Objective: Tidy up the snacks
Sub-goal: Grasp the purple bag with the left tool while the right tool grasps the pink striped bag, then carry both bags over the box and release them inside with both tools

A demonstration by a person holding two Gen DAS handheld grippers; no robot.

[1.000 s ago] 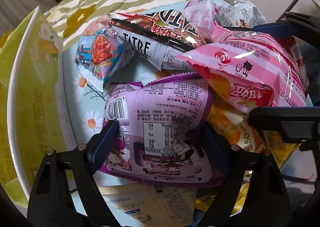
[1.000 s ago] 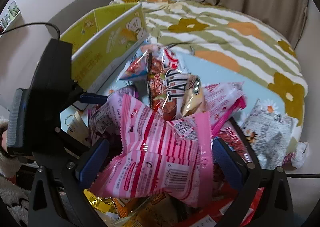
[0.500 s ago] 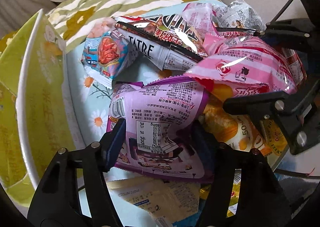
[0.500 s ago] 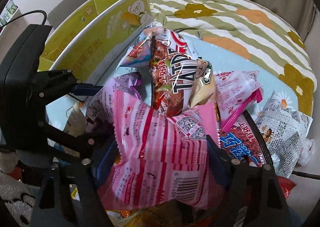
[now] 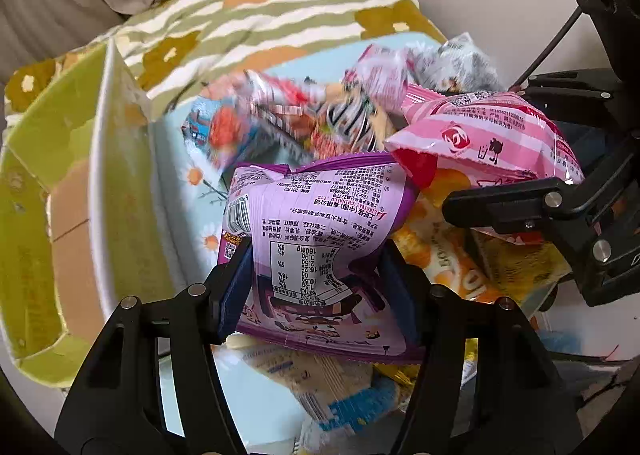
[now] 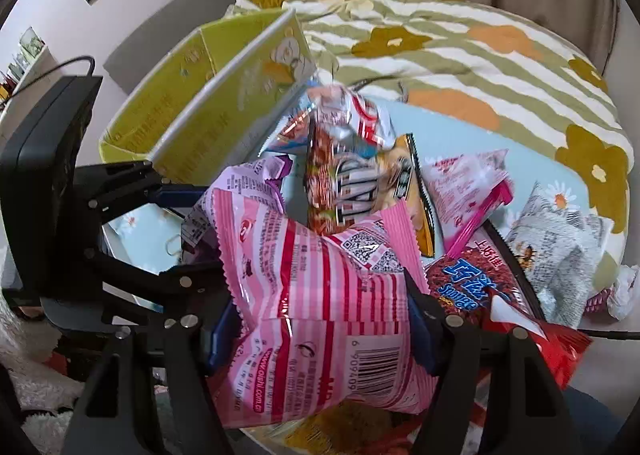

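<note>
Left wrist view first: my left gripper (image 5: pixel 316 287) has just been closing its jaws, and they're now pinching the purple snack bag (image 5: pixel 316 231) from both sides, label side up. It's sitting above the rest of the snack pile (image 5: pixel 304 127), which is blurry here. The green cardboard box (image 5: pixel 52 191) stands open off to the left. On the right I can see my other gripper with the pink striped bag (image 5: pixel 484 139) in it — right beside the purple one, corners touching.

Right wrist view: my right gripper (image 6: pixel 320 319) has been closing too, and the jaws are squeezed onto that pink striped bag (image 6: pixel 320 295), barcode toward the camera. The purple bag (image 6: pixel 244 183) peeks out behind it to the left, with the left gripper's arm alongside. More packets lie on the light blue floral sheet (image 6: pixel 452 127) — a dark red one (image 6: pixel 472 283), a grey one (image 6: pixel 560 251).
</note>
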